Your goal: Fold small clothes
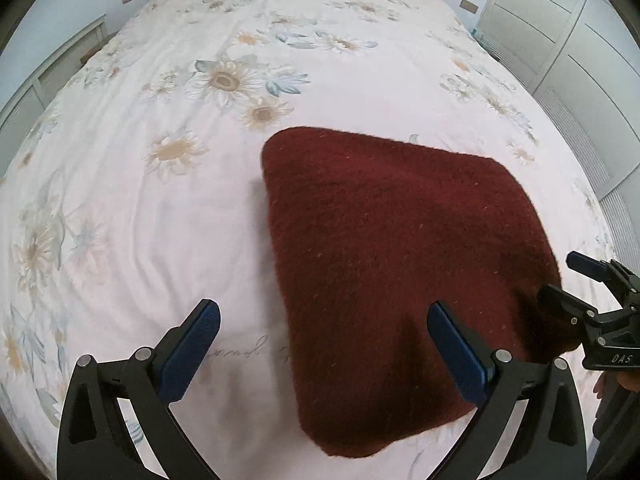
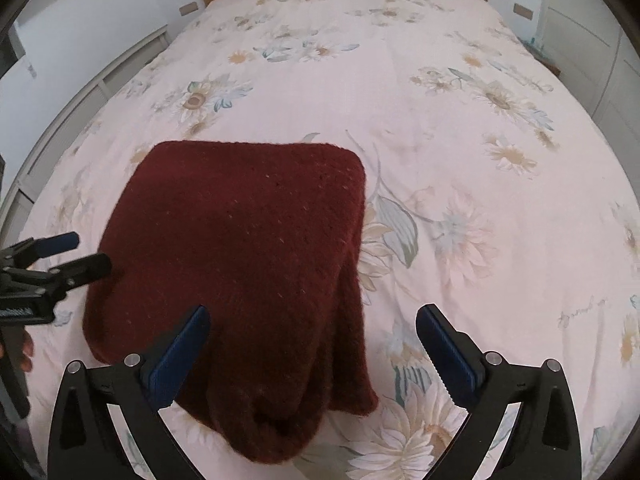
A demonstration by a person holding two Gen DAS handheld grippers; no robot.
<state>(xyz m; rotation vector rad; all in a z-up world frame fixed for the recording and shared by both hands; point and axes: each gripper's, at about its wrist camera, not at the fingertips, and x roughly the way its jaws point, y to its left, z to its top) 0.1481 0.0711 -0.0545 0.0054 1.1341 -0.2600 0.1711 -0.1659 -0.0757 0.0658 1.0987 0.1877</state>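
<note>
a folded red knit [image 1: 400, 240] lies on the bed [image 1: 160, 200]. left gripper [image 1: 324, 332] and right gripper [image 2: 312, 332] hover above it. both jaws gape wide, holding nothing.

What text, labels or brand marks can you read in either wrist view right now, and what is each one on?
"DAS": white letters on the black body of the right gripper, seen in the left wrist view.
Cursive script printed on the floral bedsheet, near the dark red knitted garment: too faint and blurred to read.
Nothing else legible.
</note>
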